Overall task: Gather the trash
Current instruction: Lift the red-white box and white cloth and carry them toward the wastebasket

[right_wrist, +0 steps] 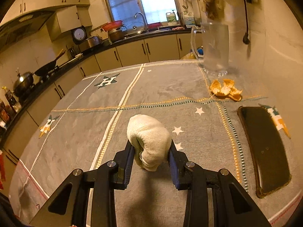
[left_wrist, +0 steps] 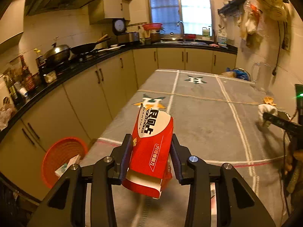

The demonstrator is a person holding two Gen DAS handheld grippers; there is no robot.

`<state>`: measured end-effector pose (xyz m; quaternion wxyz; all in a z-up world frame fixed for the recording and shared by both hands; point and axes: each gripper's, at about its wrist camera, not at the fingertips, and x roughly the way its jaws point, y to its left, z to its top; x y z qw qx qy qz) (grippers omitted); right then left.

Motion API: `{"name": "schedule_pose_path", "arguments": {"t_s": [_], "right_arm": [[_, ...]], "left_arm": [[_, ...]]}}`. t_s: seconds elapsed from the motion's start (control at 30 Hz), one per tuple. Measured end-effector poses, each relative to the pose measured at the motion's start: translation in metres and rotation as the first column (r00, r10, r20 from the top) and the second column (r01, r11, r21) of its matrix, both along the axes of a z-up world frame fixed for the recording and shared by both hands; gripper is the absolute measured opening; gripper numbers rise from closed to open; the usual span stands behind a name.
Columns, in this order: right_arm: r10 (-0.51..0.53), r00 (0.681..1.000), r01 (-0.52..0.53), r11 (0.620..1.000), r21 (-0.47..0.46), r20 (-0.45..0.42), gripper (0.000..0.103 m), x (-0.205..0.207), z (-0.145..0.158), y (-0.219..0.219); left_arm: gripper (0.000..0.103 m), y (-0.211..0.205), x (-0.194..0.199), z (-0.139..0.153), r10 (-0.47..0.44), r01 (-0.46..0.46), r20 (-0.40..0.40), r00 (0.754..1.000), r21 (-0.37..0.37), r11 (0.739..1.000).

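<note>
Red-and-white cardboard box (left_wrist: 151,151), torn open at its ends, sits pinched in the left tongs (left_wrist: 151,147) above the grey blanket-covered counter (left_wrist: 204,113), the red plastic basket (left_wrist: 62,155) lower left of it. Right tongs (right_wrist: 150,151) clamp a crumpled white tissue wad (right_wrist: 149,140); orange peel (right_wrist: 225,89) lies beyond.

You have one red carton (left_wrist: 151,151), one white cloth wad (right_wrist: 149,141), one orange peel (right_wrist: 225,89), one black phone (right_wrist: 265,149), one glass pitcher (right_wrist: 214,47) and one red basket (left_wrist: 62,155).
</note>
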<state>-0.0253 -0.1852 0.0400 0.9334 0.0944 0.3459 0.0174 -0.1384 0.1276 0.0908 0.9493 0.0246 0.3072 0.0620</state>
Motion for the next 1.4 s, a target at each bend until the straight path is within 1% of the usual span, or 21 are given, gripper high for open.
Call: {"name": "schedule_pose_path", "arguments": {"t_s": [0.07, 0.2, 0.33, 0.43, 0.6, 0.83, 1.0, 1.17, 1.4], "right_arm": [[0.014, 1.000, -0.014, 1.000, 0.007, 0.011, 0.036, -0.011, 0.006, 0.006], [0.062, 0.998, -0.063, 0.997, 0.039, 0.016, 0.036, -0.035, 0.017, 0.026], [0.112, 0.994, -0.113, 0.991, 0.074, 0.018, 0.036, -0.051, 0.024, 0.049], [0.160, 0.987, -0.162, 0.983, 0.085, 0.030, 0.036, -0.060, 0.031, 0.070], [0.243, 0.969, -0.246, 0.966, 0.084, 0.050, 0.036, -0.073, 0.042, 0.105], [0.328, 0.942, -0.333, 0.939, 0.082, 0.068, 0.036, -0.090, 0.048, 0.141], [0.355, 0.932, -0.360, 0.931, 0.057, 0.079, 0.037, -0.101, 0.050, 0.151], [0.370, 0.926, -0.375, 0.924, 0.074, 0.077, 0.037, -0.108, 0.050, 0.151], [0.391, 0.918, -0.396, 0.915, 0.073, 0.069, 0.037, -0.110, 0.049, 0.155]], "left_arm": [[0.038, 0.011, -0.006, -0.001, 0.018, -0.018, -0.004, 1.000, -0.005, 1.000], [0.038, 0.033, -0.011, -0.005, 0.052, -0.053, -0.036, 0.998, -0.039, 0.998], [0.038, 0.046, -0.015, -0.007, 0.062, -0.066, -0.061, 0.996, -0.069, 0.995], [0.038, 0.053, -0.023, -0.006, 0.065, -0.070, -0.057, 0.996, -0.086, 0.994], [0.038, 0.063, -0.035, 0.000, 0.078, -0.081, -0.041, 0.996, -0.092, 0.992], [0.038, 0.071, -0.042, -0.002, 0.093, -0.097, -0.043, 0.995, -0.098, 0.990], [0.038, 0.070, -0.040, -0.007, 0.089, -0.095, -0.065, 0.994, -0.101, 0.990], [0.038, 0.067, -0.038, -0.011, 0.087, -0.093, -0.080, 0.993, -0.084, 0.992], [0.038, 0.067, -0.036, -0.013, 0.090, -0.097, -0.096, 0.991, -0.071, 0.993]]}}
